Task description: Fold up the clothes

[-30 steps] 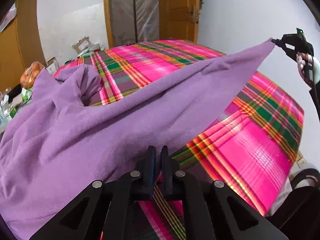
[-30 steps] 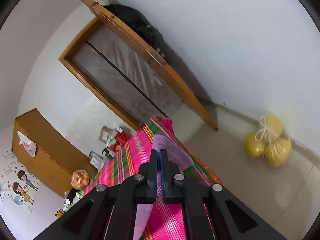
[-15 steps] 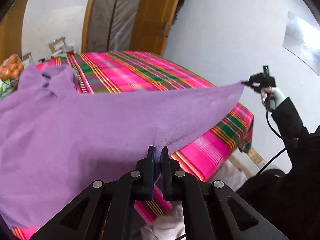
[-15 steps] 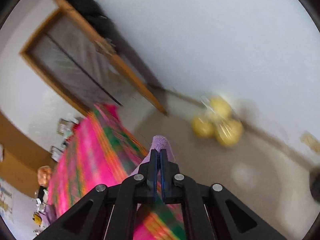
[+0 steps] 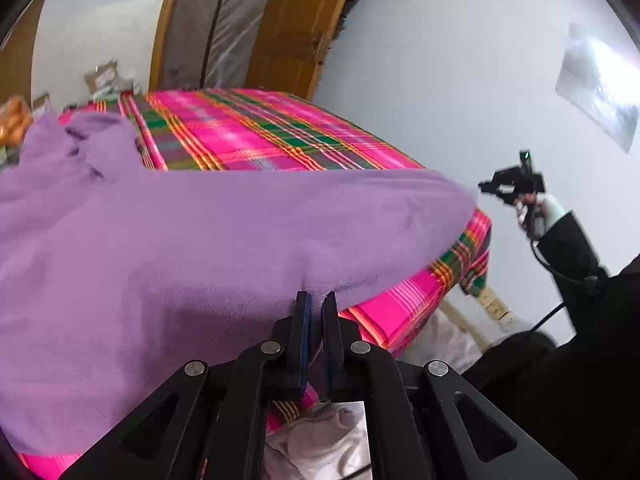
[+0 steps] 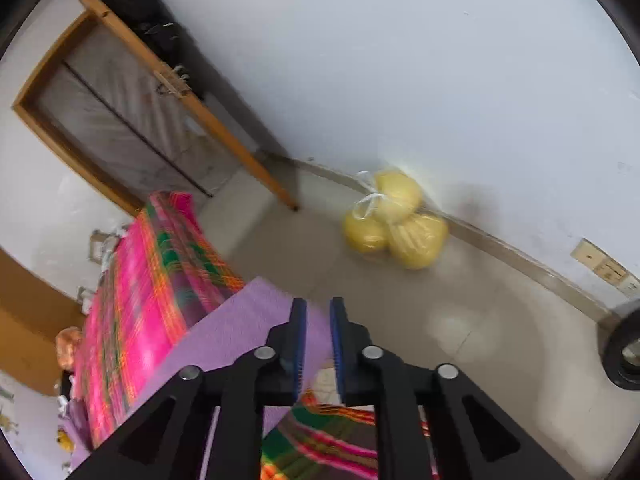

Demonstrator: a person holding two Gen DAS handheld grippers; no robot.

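A purple fleece garment (image 5: 200,240) is spread over the table's pink plaid cover (image 5: 260,132). My left gripper (image 5: 316,300) is shut on its near edge. My right gripper (image 6: 318,308) is opening. The garment's corner (image 6: 240,328) lies between and to the left of its parted jaws, and the pads no longer press on it. In the left wrist view the right gripper (image 5: 484,187) hangs just past the garment's far right corner, off the table's edge.
A bag of yellow fruit (image 6: 394,220) sits on the floor by the wall. A wooden door (image 6: 180,92) stands open behind the table. White cloth (image 5: 320,432) lies below the table's near edge. A person's dark sleeve (image 5: 568,244) is at the right.
The right gripper came down to the table's right corner and its jaws parted, letting the purple corner go slack. The garment sank flat onto the table. The left gripper kept its hold.
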